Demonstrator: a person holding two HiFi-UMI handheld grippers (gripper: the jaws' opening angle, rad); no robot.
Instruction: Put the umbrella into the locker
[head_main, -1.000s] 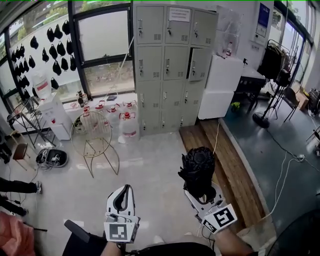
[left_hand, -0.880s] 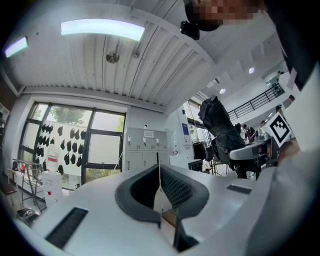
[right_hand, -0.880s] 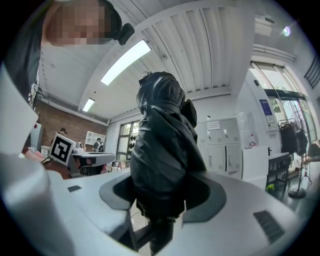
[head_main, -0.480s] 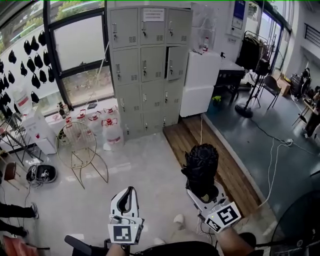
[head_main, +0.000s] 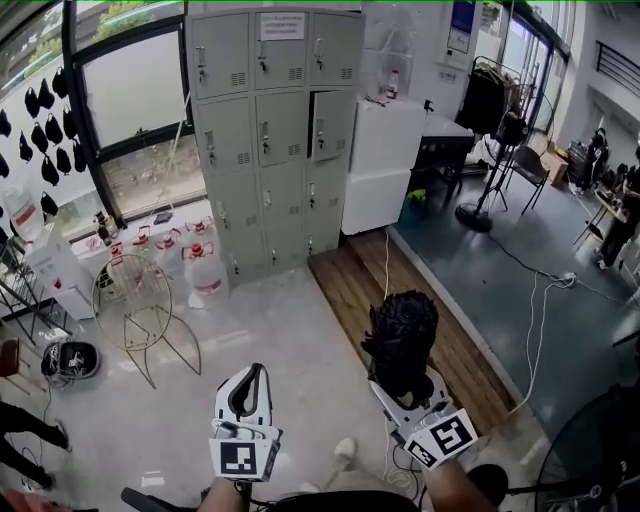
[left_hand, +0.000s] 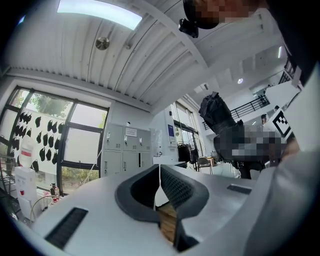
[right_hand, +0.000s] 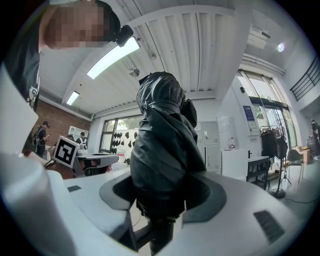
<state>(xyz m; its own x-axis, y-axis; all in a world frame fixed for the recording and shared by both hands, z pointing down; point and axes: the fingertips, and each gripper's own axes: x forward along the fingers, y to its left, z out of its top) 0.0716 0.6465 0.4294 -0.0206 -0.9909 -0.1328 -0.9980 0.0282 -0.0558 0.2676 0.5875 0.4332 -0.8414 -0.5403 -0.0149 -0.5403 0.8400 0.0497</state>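
On the right gripper (right_hand: 162, 200), two fingers (right_hand: 215, 195) pinch one folded black umbrella (right_hand: 165, 150), which stands upright between them. The left gripper (left_hand: 159, 175), at eight o'clock from the umbrella in the head view, has its two fingers (left_hand: 182, 187) pressed together on nothing. One locker bank (head_main: 265, 130) stands well apart at eleven o'clock, showing twelve doors, one door (head_main: 330, 125) ajar.

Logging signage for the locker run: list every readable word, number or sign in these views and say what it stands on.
No text can be read in any view.
White notice on the top row of the lockers: too small to read.
Blue poster up to their right: too small to read.
Marker cubes: black-and-white patterns, no letters.
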